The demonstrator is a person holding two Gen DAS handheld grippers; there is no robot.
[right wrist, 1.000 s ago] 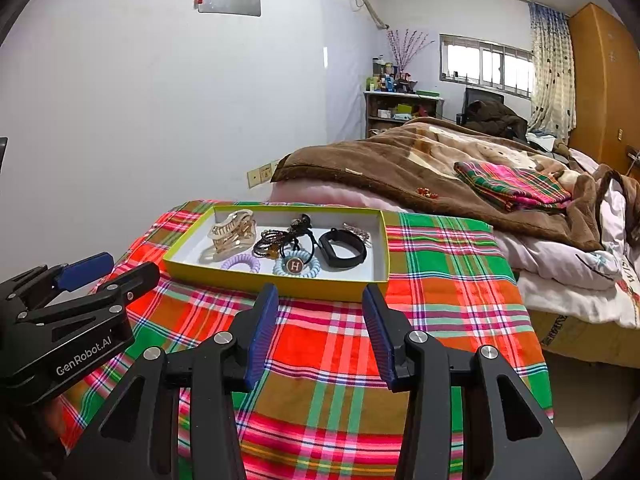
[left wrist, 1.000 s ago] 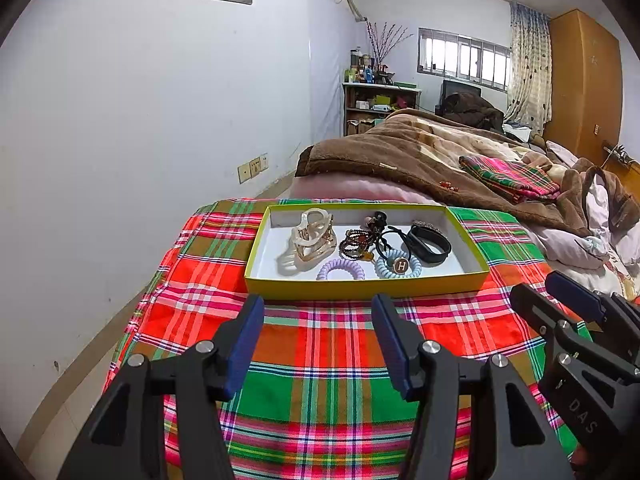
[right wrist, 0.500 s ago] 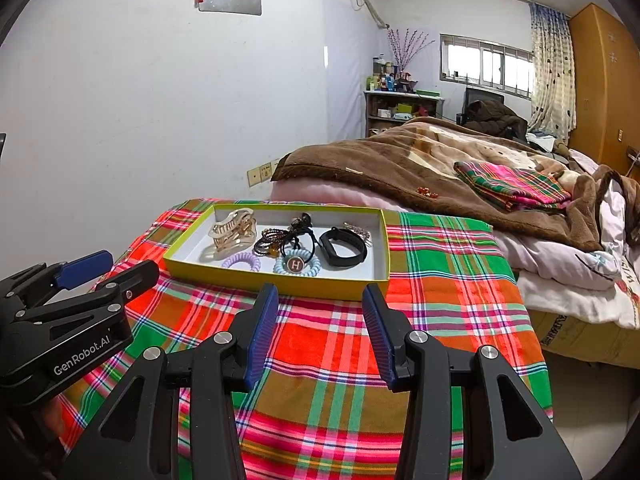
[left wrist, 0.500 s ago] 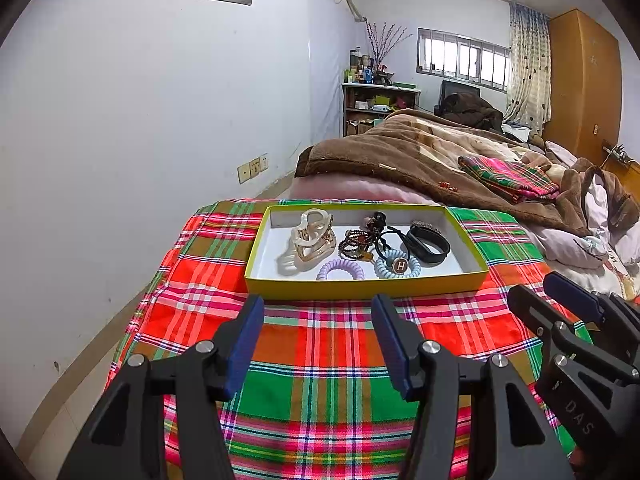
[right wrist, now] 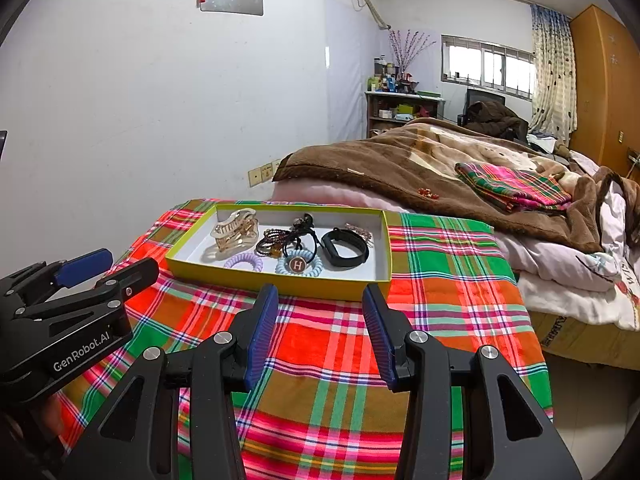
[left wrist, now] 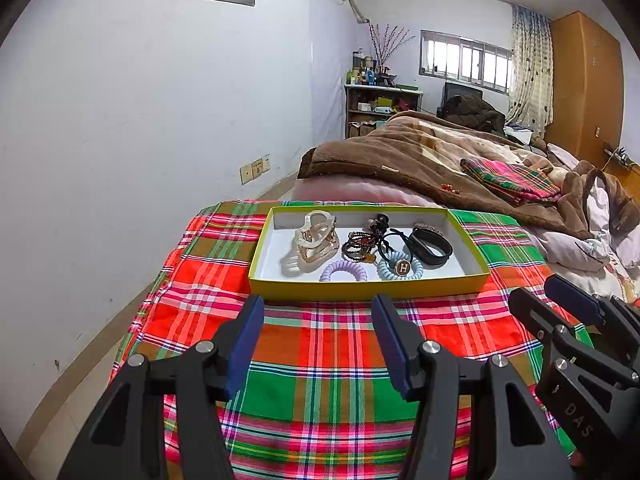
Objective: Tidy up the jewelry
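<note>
A shallow yellow-green tray (left wrist: 360, 284) (right wrist: 280, 280) sits on a plaid cloth. It holds a cream hair claw (left wrist: 314, 240) (right wrist: 234, 232), a lilac coil tie (left wrist: 343, 271) (right wrist: 243, 261), a blue coil tie with an H charm (left wrist: 401, 267) (right wrist: 299, 266), a beaded bracelet (left wrist: 358, 242), a black band (left wrist: 431, 242) (right wrist: 345, 247) and black hair ties. My left gripper (left wrist: 318, 322) is open and empty, just in front of the tray. My right gripper (right wrist: 320, 308) is open and empty, also in front of the tray.
The plaid cloth (left wrist: 320, 360) covers a low table beside a white wall (left wrist: 120, 140). A bed with a brown blanket (left wrist: 420, 152) and a folded plaid cloth (left wrist: 508, 180) lies behind and to the right. The right gripper shows at the left view's right edge (left wrist: 568, 320).
</note>
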